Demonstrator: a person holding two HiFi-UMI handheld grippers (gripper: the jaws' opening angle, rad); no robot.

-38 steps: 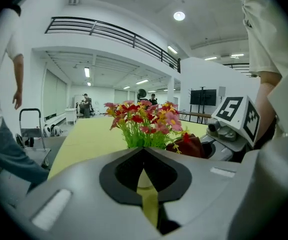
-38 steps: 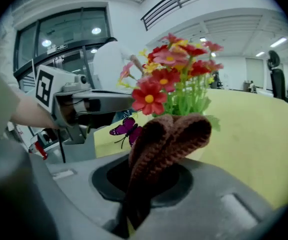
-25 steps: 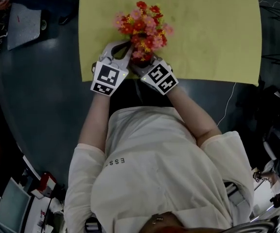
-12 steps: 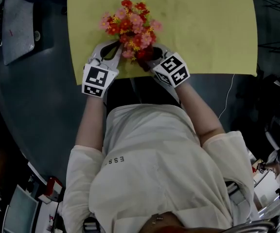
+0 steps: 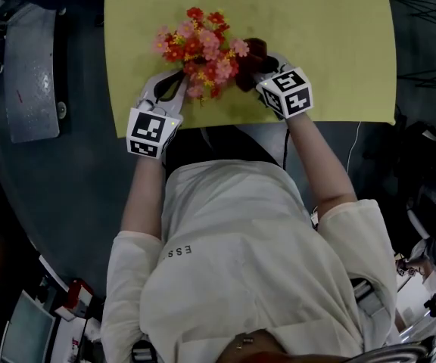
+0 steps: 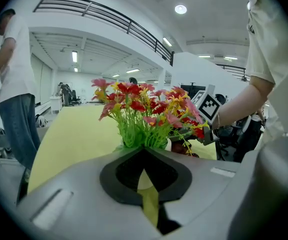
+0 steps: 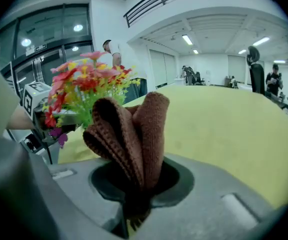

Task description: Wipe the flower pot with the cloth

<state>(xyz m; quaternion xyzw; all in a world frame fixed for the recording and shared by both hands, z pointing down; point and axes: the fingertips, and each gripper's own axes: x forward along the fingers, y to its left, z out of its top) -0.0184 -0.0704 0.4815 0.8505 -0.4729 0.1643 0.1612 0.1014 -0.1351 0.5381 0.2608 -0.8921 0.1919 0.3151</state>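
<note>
The right tool (image 5: 257, 68), clamped on the brown cloth (image 7: 131, 134), hovers just right of the flower pot (image 6: 170, 145). The left tool (image 6: 144, 156) appears closed on the pot's near-left side.

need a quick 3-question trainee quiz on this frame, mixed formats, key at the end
1. True or false: the right tongs are empty.
2. What colour is the mat under the flower pot? A yellow, B blue, C white.
3. Fill in: in the head view, the brown cloth is on the person's ___ side of the flowers.
Key: 1 false, they clamp the cloth. 2 A. 3 right.
</note>
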